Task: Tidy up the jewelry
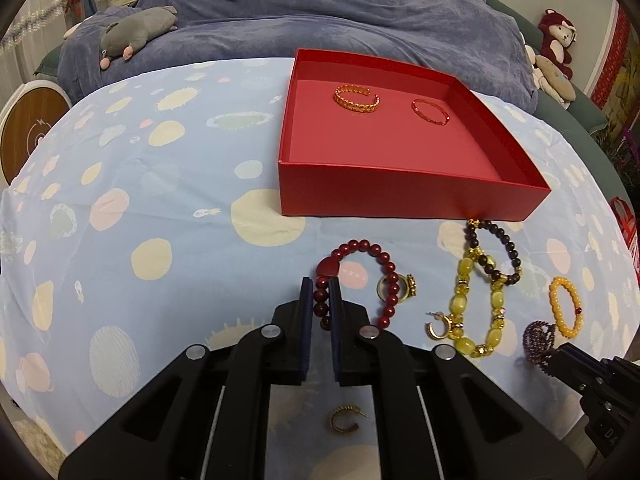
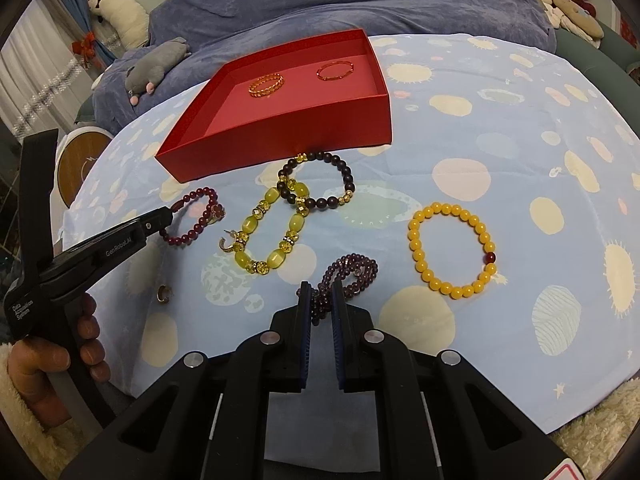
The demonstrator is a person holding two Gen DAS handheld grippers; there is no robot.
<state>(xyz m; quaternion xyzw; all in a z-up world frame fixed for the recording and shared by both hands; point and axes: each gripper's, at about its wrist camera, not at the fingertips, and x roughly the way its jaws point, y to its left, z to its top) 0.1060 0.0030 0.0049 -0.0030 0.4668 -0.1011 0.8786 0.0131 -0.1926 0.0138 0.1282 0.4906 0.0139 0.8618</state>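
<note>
My left gripper (image 1: 321,294) is shut on the left side of a dark red bead bracelet (image 1: 376,250) that lies on the spotted blue cloth. In the right wrist view my right gripper (image 2: 322,296) is shut on a coiled purple bead bracelet (image 2: 354,270), also resting on the cloth. Behind them stands an open red box (image 1: 400,196) holding a gold chain bangle (image 1: 356,98) and a thin red bangle (image 1: 430,111). Loose on the cloth are a yellow-green bracelet (image 2: 276,236), a dark brown bead bracelet (image 2: 320,184) and an orange-yellow bracelet (image 2: 452,252).
A gold ring (image 1: 400,286) lies against the red bracelet, with gold hoop earrings (image 1: 438,326) (image 1: 343,420) nearby. A hand (image 2: 86,336) holds the left gripper's handle. Behind the table are a blue blanket (image 1: 320,8) and plush toys (image 1: 136,32).
</note>
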